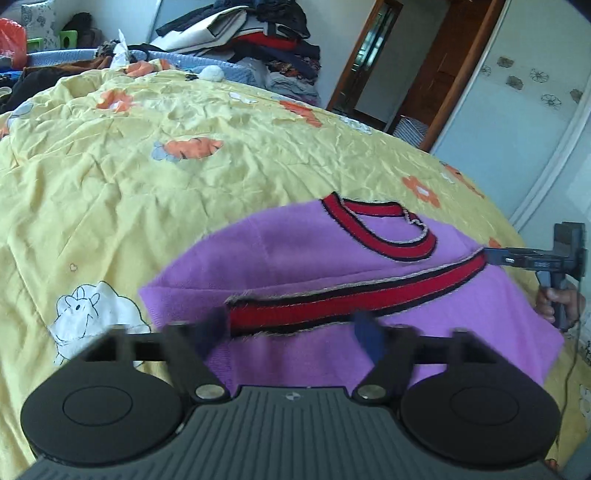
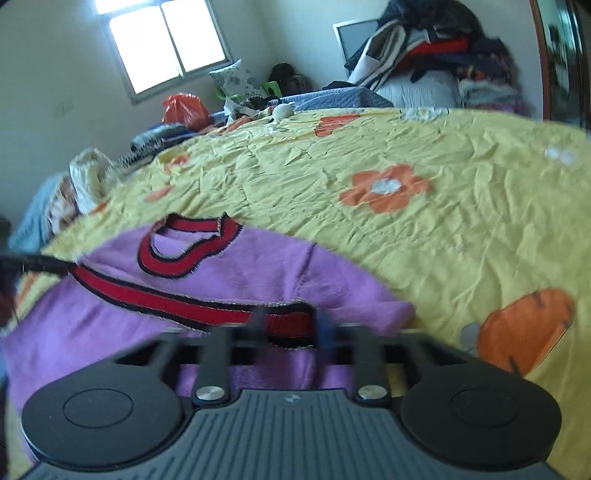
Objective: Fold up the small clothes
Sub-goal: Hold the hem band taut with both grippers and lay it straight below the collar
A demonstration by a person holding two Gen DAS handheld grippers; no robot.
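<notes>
A small purple sweater [image 1: 303, 254] with a red and black collar and a red and black hem band [image 1: 354, 299] lies on the yellow bedspread [image 1: 184, 184], its hem folded up toward the collar. My left gripper [image 1: 291, 330] is open, its fingers astride the left end of the hem band. My right gripper [image 2: 291, 326] has its fingers close around the right end of the band [image 2: 284, 321], which is blurred; it also shows in the left wrist view [image 1: 491, 256] at the band's far end. The sweater fills the lower left of the right wrist view [image 2: 240, 273].
The bedspread [image 2: 406, 155] has orange flowers and a white sheep print [image 1: 92, 314]. A pile of clothes [image 1: 258, 33] sits at the bed's far end. An orange bag [image 2: 184, 109] and bundles lie along the far side. A wardrobe door [image 1: 535, 110] stands right.
</notes>
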